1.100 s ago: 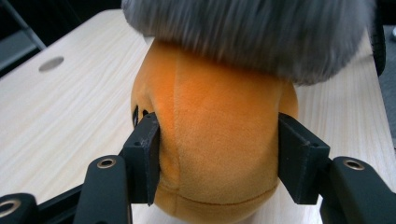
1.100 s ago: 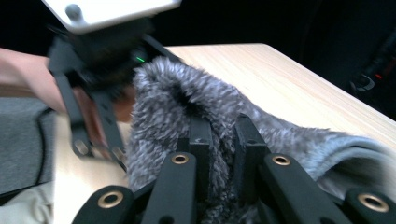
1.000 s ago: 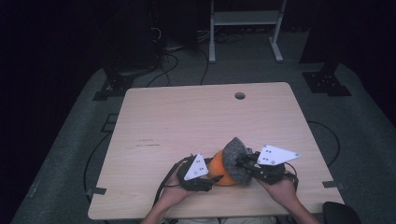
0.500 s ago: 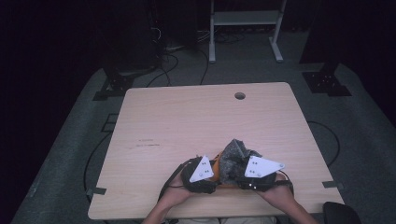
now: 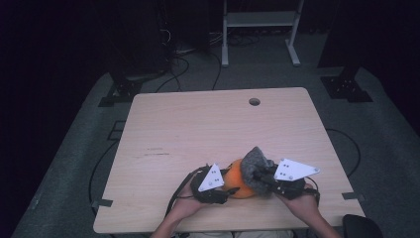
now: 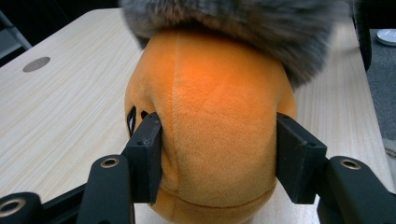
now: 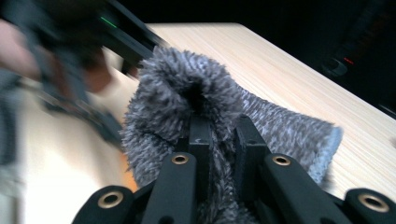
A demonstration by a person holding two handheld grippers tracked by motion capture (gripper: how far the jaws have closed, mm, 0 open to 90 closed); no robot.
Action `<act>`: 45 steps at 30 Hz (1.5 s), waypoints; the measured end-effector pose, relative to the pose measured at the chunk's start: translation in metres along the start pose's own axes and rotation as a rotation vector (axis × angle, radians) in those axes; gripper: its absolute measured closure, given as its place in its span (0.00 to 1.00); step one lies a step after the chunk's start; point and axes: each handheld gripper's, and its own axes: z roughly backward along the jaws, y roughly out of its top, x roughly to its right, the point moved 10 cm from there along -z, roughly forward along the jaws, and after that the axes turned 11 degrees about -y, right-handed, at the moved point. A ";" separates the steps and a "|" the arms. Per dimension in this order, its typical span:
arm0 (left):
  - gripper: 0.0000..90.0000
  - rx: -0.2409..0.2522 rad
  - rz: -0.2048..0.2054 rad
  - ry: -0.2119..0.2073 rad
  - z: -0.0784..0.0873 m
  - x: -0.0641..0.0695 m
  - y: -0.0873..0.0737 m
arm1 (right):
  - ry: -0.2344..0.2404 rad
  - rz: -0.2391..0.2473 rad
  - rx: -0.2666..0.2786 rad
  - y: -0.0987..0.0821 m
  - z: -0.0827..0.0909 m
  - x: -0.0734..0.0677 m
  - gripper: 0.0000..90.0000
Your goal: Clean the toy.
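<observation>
Orange plush toy [image 5: 236, 177]: sits on the desk [image 5: 208, 129] near its front edge, between the two hands; the round hole [image 5: 254, 101] in the desk lies well beyond it.
Grey fuzzy cap [image 5: 253, 166]: lies over the toy's top and its right side, bunched up rather than seated evenly.
Left tool [image 6: 217, 154]: clenched on the toy's orange body, one pad pressed into each flank below the cap's edge, as the left gripper view shows; in the high view it sits just left of the toy [image 5: 214, 184].
Right tool [image 7: 223, 135]: its jaws have just been closing and now pinch a fold of the grey cap between them; in the high view it sits just right of the toy [image 5: 277, 178].
Step in hand: likely working the cap on or off the toy's head, which I cannot tell.
How to do it well: keep the left grip firm and low so the toy cannot roll, and move the cap with the right along the curve of the head.
Grip tip: pinch the cap's rim, not only loose pile, so the fabric follows.
Risk: a sideways tug could twist the toy out of the left pads.
</observation>
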 end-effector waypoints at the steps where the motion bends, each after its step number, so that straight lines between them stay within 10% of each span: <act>1: 0.46 -0.006 0.005 0.001 0.001 -0.001 -0.002 | 0.018 0.007 0.007 0.004 -0.002 -0.007 0.88; 7: 0.43 0.027 0.080 -0.015 0.011 -0.010 -0.014 | -0.036 -0.034 -0.022 -0.004 -0.004 0.013 0.89; 12: 0.12 0.035 0.167 -0.046 0.006 -0.010 0.001 | -0.006 -0.028 -0.016 -0.003 -0.009 0.000 0.89; 16: 0.37 0.031 0.152 -0.012 0.013 -0.016 -0.011 | 0.010 0.024 -0.005 0.002 -0.014 -0.014 0.89; 21: 0.40 0.023 0.167 -0.020 0.018 -0.020 -0.018 | -0.073 -0.052 -0.064 -0.022 -0.001 0.021 0.89; 26: 0.40 0.025 0.148 -0.013 0.013 -0.016 -0.013 | -0.056 -0.103 -0.040 -0.018 0.001 0.021 0.89; 32: 0.40 0.023 0.152 -0.018 0.014 -0.017 -0.015 | -0.029 -0.054 -0.008 0.007 0.001 0.011 0.85; 37: 0.39 0.012 0.136 -0.018 0.014 -0.014 -0.014 | 0.068 0.002 -0.045 0.002 -0.008 -0.011 0.59; 45: 0.44 -0.040 0.068 -0.031 0.009 -0.006 -0.013 | -0.007 0.176 -0.061 -0.006 -0.033 -0.029 0.53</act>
